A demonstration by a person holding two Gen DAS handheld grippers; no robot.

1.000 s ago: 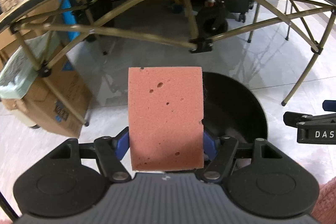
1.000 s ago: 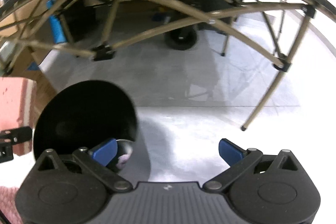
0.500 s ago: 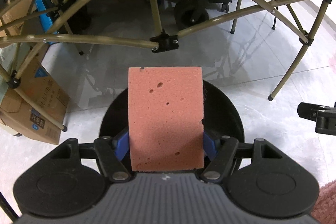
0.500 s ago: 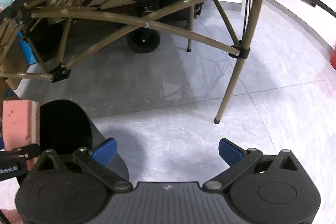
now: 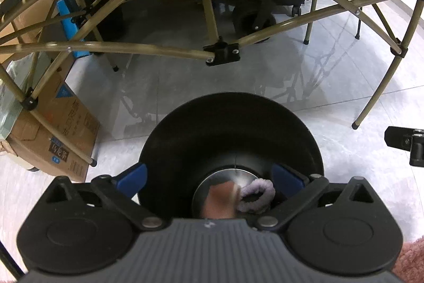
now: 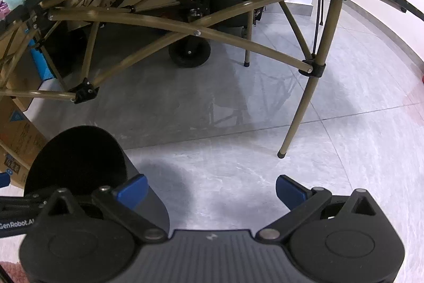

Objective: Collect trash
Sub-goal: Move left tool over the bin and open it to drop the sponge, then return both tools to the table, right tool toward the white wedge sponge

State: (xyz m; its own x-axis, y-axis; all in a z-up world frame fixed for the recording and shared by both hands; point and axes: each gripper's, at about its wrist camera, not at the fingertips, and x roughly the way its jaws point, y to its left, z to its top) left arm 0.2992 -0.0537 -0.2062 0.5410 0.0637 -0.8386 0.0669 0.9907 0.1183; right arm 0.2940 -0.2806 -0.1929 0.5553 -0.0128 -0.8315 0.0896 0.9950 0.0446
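Left claw (image 5: 209, 178) hangs right over the mouth of the black bin (image 5: 230, 123), its blue pads flung wide – the jaws have just been opening, and there is nothing between them. Down at the bottom of the bin sits the sponge (image 5: 218, 199), salmon-pink and porous, blurred, lying on the shiny round metal floor at about 6 o'clock in the left wrist view; its long axis cannot be made out from here. Just beside it, toward 3 o'clock and touching or nearly so, a fuzzy lilac scrunchie (image 5: 255, 196) curls in a soft ring.

The bin is a smooth, matte cylinder with a round rim, standing on glossy grey marbled floor tiles (image 5: 344, 102). At 9 o'clock a brown cardboard box (image 5: 63, 139) with printed labels leans under the olive metal tube frame (image 5: 132, 47) of the folding tabletop, its struts joined by black plastic brackets.

Right claw (image 6: 210, 190) is spread open too, pads well apart over bare tile, gripping nothing; the bin (image 6: 76, 155) shows at its 8 o'clock, dark and hollow
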